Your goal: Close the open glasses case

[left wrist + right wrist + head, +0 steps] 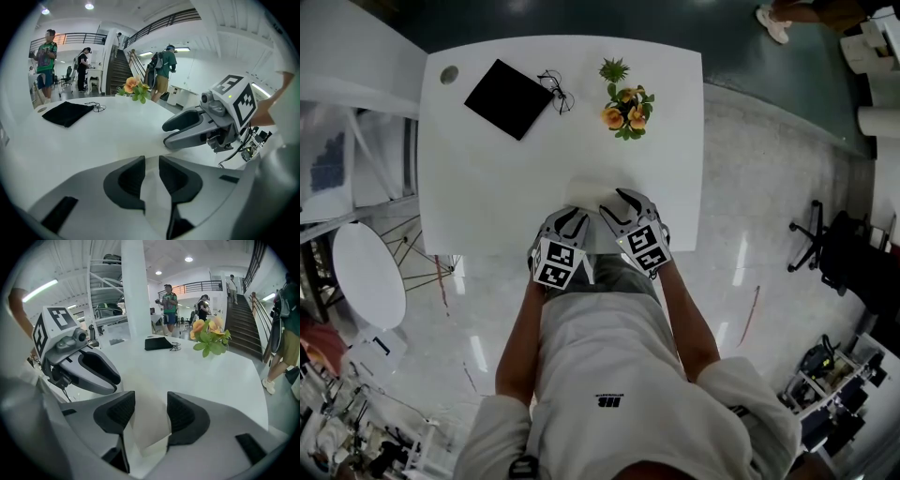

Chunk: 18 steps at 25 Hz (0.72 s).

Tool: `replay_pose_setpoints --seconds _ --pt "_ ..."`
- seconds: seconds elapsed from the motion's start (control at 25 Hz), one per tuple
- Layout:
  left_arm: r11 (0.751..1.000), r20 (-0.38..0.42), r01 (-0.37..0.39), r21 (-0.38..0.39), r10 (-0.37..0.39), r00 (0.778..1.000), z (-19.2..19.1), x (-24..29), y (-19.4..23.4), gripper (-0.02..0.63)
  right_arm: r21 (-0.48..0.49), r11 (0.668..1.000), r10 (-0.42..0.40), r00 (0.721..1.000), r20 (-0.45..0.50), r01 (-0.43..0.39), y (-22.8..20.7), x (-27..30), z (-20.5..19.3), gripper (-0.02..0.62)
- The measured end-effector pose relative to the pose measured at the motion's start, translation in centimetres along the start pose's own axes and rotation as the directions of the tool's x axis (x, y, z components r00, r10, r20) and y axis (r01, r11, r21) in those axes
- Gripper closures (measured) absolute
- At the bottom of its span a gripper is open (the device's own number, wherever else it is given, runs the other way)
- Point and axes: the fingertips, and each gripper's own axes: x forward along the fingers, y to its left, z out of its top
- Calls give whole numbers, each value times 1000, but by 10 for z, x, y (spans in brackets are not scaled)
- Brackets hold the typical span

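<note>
White table: flat black case [509,97] lies at 11 o'clock, glasses [557,91] just beside it, well apart from the left gripper [573,221] and right gripper [616,203], jaws apart and empty; likely light and floppy, so pinch a free edge.

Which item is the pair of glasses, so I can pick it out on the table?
On the white table, look to the far-left part, where a flat black square lies. The glasses sit beside its right corner, between it and the flowers: the only thin dark wire frame there.
</note>
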Motion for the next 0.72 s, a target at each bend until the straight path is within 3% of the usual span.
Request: replay_pose_setpoints --seconds 0.36,0.72 --pt "996 125 -45 79 35 992 50 -36 15 500 72 993 -99 988 119 91 -4 -36 41 383" --pt "984 271 -79 157 34 962 116 -77 33 500 70 979 -201 951 235 190 -2 -83 100 388"
